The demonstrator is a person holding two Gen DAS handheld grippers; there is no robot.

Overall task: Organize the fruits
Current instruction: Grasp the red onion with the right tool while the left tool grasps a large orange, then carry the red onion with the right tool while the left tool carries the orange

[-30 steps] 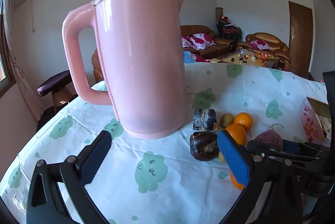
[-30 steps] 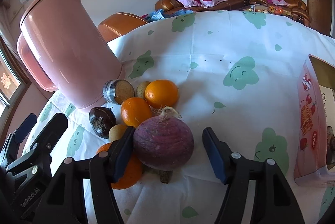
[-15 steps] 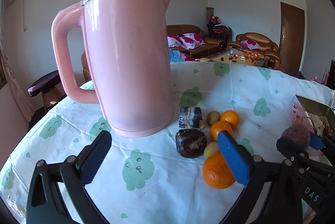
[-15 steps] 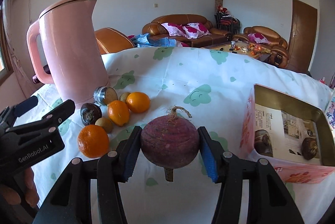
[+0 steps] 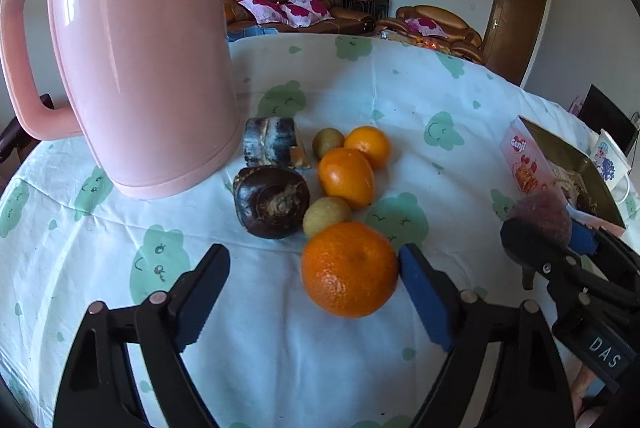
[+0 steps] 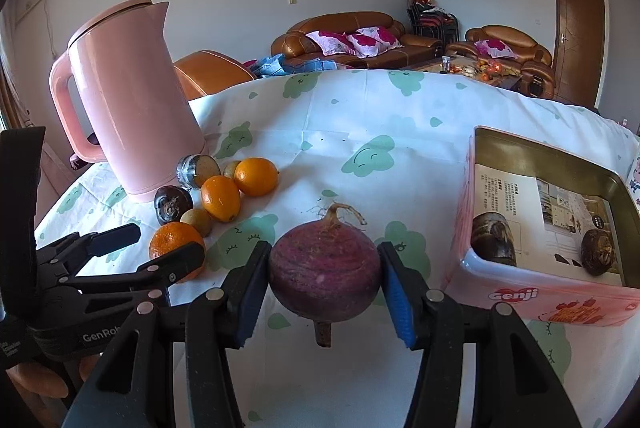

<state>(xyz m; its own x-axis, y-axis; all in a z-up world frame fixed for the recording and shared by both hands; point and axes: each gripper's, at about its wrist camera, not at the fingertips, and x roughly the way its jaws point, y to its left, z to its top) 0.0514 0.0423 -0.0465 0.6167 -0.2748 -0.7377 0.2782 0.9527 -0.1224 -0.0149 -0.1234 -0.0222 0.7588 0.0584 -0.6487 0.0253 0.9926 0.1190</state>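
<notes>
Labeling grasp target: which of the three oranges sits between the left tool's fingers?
The biggest, nearest orange, in front of the other two; the closing left tool straddles it.

Glossy plastic kettle [image 5: 136, 59]; matt cloth tablecloth [image 5: 400, 95]; metal tin [image 6: 560, 163].

Two close fisheye wrist views angled down over the table [image 5: 400, 95], sharing the fruit pile [image 6: 224, 195].

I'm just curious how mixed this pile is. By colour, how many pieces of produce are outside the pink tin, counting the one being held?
oranges: 3
yellow-green fruits: 2
dark brown round piece: 1
grey-skinned cut chunk: 1
purple root: 1
Total: 8
</notes>
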